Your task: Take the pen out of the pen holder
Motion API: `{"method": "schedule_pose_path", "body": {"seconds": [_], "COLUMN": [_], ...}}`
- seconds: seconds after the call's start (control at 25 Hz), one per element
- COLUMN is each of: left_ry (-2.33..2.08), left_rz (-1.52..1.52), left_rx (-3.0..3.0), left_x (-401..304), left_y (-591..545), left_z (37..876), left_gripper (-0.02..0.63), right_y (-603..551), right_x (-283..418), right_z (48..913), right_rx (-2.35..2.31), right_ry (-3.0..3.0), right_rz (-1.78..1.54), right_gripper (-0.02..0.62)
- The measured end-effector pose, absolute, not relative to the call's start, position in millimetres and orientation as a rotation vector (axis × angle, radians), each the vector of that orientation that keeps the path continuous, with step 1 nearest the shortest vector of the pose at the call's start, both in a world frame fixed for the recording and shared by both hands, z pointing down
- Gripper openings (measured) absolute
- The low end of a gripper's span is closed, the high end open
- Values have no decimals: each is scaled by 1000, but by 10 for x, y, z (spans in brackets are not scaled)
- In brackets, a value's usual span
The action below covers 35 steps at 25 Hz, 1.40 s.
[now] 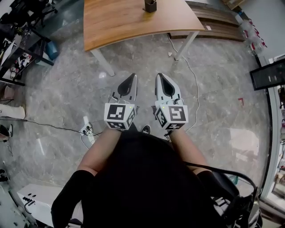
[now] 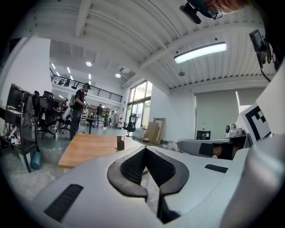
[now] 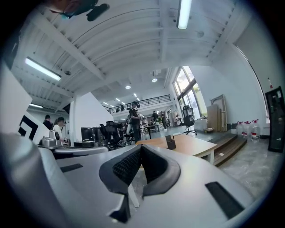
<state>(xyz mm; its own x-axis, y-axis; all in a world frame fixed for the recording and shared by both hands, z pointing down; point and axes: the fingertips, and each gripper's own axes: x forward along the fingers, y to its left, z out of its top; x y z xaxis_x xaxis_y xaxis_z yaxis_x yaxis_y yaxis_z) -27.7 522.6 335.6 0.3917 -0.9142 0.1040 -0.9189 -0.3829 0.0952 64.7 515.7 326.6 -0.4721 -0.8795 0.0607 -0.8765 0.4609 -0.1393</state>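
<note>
Head view, looking steeply down: I hold two grey hand-held tools side by side at the centre of the frame, over a grey marbled floor (image 1: 58,102). The left claw (image 1: 132,75) is clenched, its dark padded tips pressed together on nothing. The right claw (image 1: 159,75) is clenched the same way and also empty. Both point toward the top of the frame.

A light brown wooden tabletop (image 1: 120,22) on white legs fills the upper middle of the frame. On it, at the top centre, stands a small dark box-shaped pen holder (image 1: 150,5), upright, open at the top and alone on the wood. It is well apart from both claws. The pen inside it is too small for me to make out.

In both gripper views the holder shows as a small dark upright block on the tabletop, just above the closed tips.
</note>
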Motion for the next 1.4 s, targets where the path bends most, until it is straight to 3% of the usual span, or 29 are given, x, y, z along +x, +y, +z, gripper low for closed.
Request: {"method": "schedule_pose_path", "body": {"seconds": [0.6, 1.4], "left_ry": [-1644, -1460], "left_rz": [62, 108], "left_rx": [2524, 2595], "left_x": [-148, -450], "left_y": [4245, 889], "left_z": [3533, 3705], "left_gripper": [1, 0], "right_y": [4264, 932], "right_x": [929, 358], "right_z": [3500, 3649], "right_rx": [-1686, -1798], "right_ry": [2643, 2633], "right_rz": [-245, -283], "right_gripper": [14, 14]}}
